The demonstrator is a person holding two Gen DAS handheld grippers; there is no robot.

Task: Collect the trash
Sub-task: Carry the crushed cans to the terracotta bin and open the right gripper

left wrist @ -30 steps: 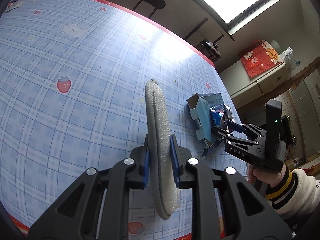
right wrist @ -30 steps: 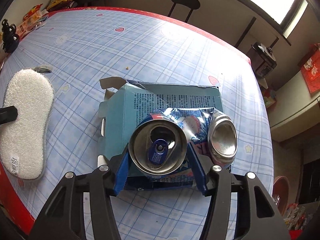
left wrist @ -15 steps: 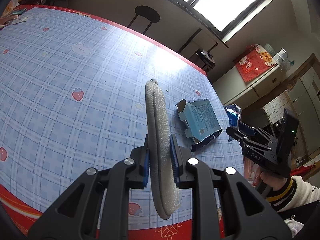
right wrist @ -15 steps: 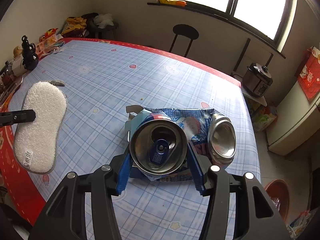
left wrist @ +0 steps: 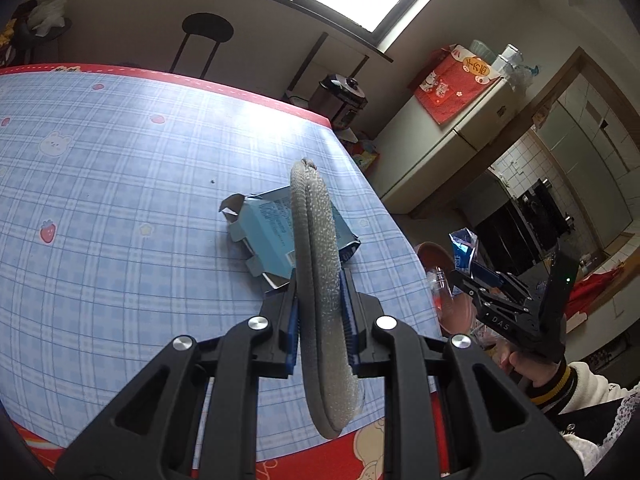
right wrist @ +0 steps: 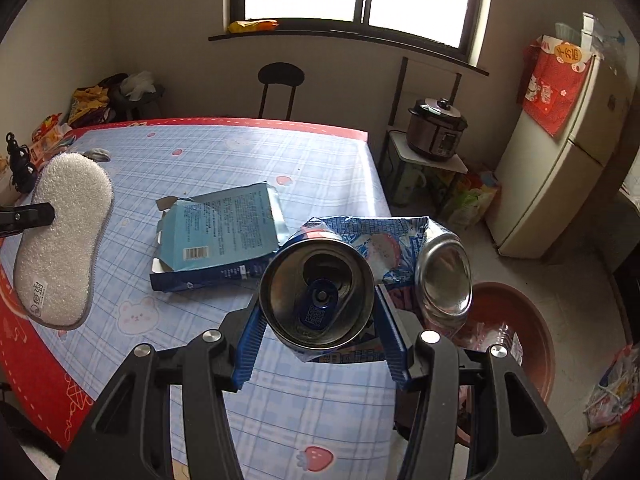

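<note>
My right gripper (right wrist: 316,344) is clamped on a crushed can (right wrist: 318,294): both blue pads press the sides of the can, whose open top faces the camera, with the bent bottom end at the right. The can is held in the air past the right edge of the table (right wrist: 224,148), above and near a red-brown basin (right wrist: 532,320) on the floor. The basin contains a clear plastic bottle; other contents cannot be identified.

My left gripper (left wrist: 322,320) is closed on a grey sponge pad (left wrist: 316,264). The pad stands on edge between the pads and extends forward above the table. In the right wrist view the pad (right wrist: 64,232) shows its white fluffy face and a small label near its lower end.

A flattened light-blue carton (right wrist: 224,232) lies on the checked tablecloth near the table's right edge, with one end flap open. In the left wrist view the carton (left wrist: 264,232) lies directly behind the sponge pad, not touching it.

A stool (right wrist: 280,76), a cooker (right wrist: 436,128) and a refrigerator (right wrist: 560,168) stand beyond the table.
</note>
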